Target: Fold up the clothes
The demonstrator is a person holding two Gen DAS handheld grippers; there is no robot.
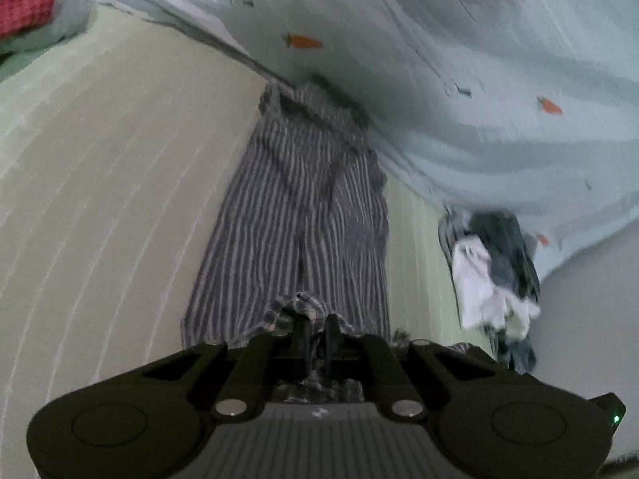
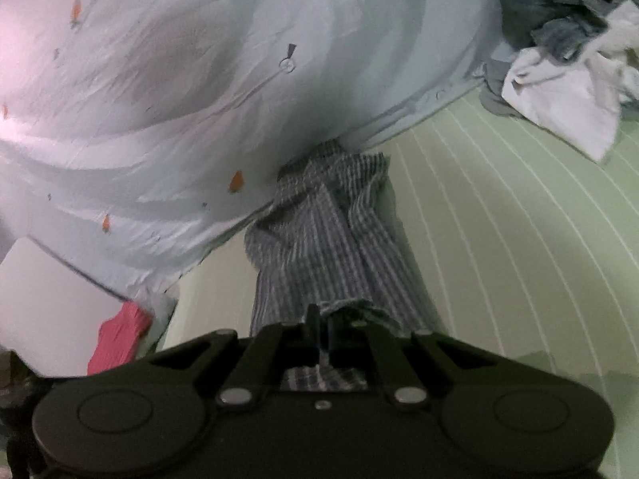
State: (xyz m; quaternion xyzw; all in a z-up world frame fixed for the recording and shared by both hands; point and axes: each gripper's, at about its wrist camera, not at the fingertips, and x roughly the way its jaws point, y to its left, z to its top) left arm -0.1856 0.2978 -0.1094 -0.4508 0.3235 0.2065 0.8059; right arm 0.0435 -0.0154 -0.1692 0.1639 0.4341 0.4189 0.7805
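gripping the near edge of the striped garment (image 1: 303,207), left gripper (image 1: 317,329) and right gripper (image 2: 324,329) have jaws closed on it; it stretches across the bed (image 2: 499,219). next, probably carry that edge over evenly.

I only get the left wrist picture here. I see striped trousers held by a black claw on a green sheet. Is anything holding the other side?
Observer: Yes. The right gripper is shut on the striped trousers too, fingers pinching the near hem, as the left gripper does in your view.
Operator: What lies to the left of that second claw?
Observer: A flat white board at the bed's edge, with a pink cloth beside it.
Operator: I see a small clothes heap on my right. Same heap?
Observer: Likely. The right view shows the pile of grey and white clothes at its top right, on the green striped sheet, against the pale carrot-print blanket.
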